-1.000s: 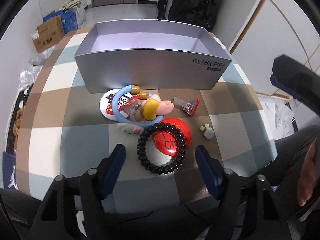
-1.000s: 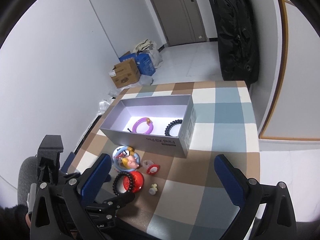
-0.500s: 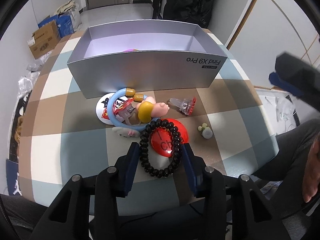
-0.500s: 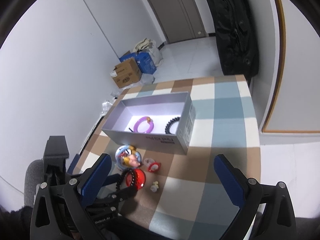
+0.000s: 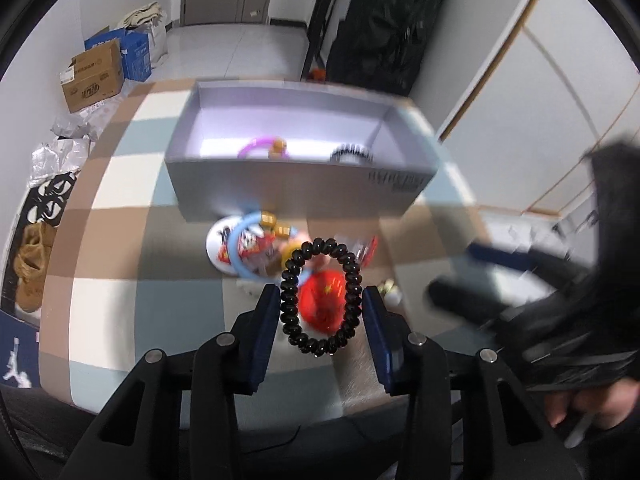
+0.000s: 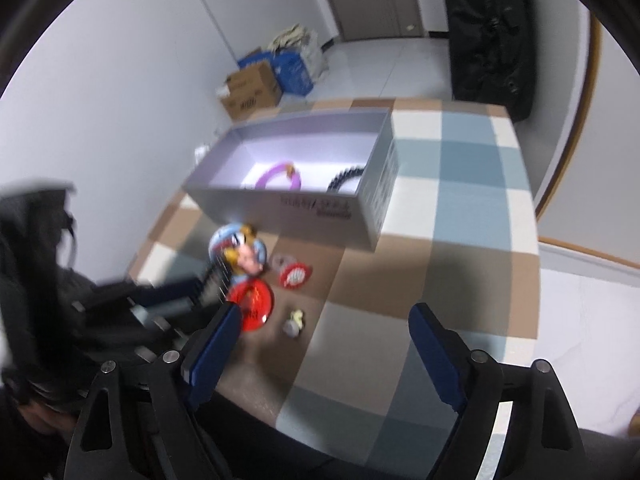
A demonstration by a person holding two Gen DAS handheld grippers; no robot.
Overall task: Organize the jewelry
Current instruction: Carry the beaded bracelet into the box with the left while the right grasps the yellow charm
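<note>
Honestly not much is readable here, everything's motion-blurred. The grey box (image 5: 304, 188) has dark print on its front wall near the right corner, but it's smeared and I can't make out the letters. Left of that box, on the floor, the cardboard carton (image 5: 93, 76) has a dark logo and the small label on its flap is too tiny to read.

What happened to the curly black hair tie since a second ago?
The left gripper closed on the black hair tie and lifted it off the red badge. The right gripper came lower, its jaws closing with nothing between them. The box and the purple bracelet inside stayed put.
</note>
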